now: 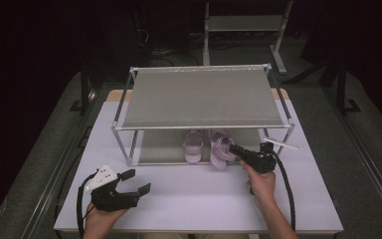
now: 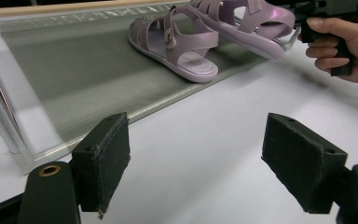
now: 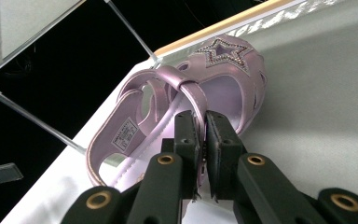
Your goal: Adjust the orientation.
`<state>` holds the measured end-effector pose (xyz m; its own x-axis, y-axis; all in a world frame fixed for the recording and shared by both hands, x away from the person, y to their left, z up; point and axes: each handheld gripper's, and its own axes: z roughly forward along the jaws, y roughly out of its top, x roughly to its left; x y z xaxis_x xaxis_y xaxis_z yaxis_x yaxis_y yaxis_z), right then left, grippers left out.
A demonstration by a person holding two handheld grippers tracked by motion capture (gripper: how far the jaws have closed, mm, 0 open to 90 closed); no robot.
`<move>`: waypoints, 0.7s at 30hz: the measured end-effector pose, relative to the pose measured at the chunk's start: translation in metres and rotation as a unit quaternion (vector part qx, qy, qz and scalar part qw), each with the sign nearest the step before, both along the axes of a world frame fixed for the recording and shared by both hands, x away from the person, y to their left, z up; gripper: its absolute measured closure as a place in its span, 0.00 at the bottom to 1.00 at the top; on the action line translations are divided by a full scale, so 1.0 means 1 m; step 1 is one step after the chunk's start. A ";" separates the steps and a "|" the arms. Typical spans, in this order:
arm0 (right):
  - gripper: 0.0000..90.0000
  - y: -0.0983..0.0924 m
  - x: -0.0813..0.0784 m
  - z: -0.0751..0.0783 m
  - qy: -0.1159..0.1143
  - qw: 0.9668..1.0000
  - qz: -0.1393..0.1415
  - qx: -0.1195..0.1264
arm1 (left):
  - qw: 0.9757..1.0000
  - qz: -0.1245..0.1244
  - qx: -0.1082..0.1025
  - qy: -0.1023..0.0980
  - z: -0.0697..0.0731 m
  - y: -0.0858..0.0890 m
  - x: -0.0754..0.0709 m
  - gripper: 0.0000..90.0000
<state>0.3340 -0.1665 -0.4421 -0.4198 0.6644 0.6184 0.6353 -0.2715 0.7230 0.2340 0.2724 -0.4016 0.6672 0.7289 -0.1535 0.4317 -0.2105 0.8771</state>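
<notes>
Right gripper [image 3: 201,140] pinches the strap of the tilted pink sandal [image 3: 177,116] at the rack's lower shelf [image 2: 88,70], while the left gripper [image 2: 196,163] hangs spread wide over the table [image 2: 205,140].

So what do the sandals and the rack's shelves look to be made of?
Sandals: likely soft moulded plastic or jelly-type PVC, lilac with a pearly sheen; one-piece straps, glossy highlights, and a studded star on the toe of the one in the right gripper. Rack shelves: seemingly grey woven fabric, matte and flat, stretched on a pale frame, probably metal tubing.

Dark room, grey floor [image 1: 40,149], metal stand [image 1: 243,25] behind white table [image 1: 199,199]
</notes>
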 end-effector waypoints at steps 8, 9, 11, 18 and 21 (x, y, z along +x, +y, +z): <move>0.93 0.008 0.009 0.006 0.001 1.000 0.005 -0.018 | 1.000 0.000 0.000 -0.001 0.001 0.000 0.000 0.25; 0.93 0.008 0.009 0.006 0.006 1.000 0.003 -0.018 | 1.000 -0.001 -0.001 -0.001 0.001 0.000 0.000 0.25; 0.93 0.009 0.012 0.006 0.006 1.000 0.000 -0.024 | 1.000 -0.002 0.000 -0.001 0.001 0.000 0.000 0.25; 0.93 0.013 0.021 0.004 0.002 0.999 0.000 -0.038 | 1.000 -0.001 -0.002 -0.002 0.001 0.000 -0.001 0.25; 0.93 0.015 0.024 0.002 0.003 1.000 -0.004 -0.028 | 1.000 -0.002 -0.002 -0.002 0.001 -0.001 -0.001 0.25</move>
